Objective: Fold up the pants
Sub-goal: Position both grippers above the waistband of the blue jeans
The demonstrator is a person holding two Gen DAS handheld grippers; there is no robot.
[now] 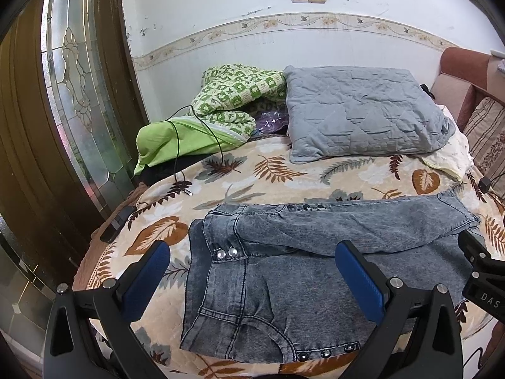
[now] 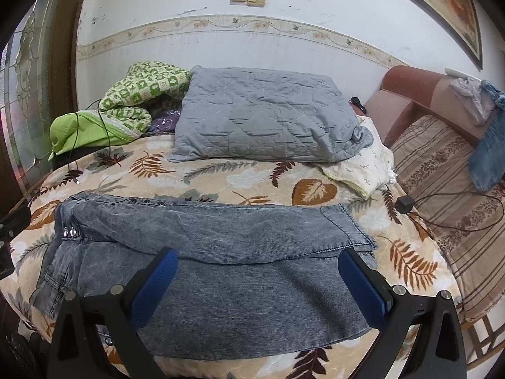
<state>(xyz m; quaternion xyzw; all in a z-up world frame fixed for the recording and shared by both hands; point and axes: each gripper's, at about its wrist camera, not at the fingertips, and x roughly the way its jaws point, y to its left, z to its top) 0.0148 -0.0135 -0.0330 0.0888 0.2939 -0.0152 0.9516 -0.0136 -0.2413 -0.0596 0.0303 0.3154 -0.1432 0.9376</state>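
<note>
Leaf-printed bedding covers the bed (image 1: 277,170), and one pair of grey pants (image 1: 315,252) is laid flat across it, waist at 9 o'clock, already folded lengthwise. One grey pillow (image 2: 265,117) and one green blanket (image 2: 126,104) are seen at 12 o'clock. Two grippers are held above the pants: the left gripper (image 1: 252,271) and the right gripper (image 2: 258,278), each with two blue fingers (image 1: 148,281) spread apart, nothing gripped.

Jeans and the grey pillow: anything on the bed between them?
Nothing: between the jeans and the pillow only bare leaf-print blanket shows, clearest in the right wrist view.
</note>
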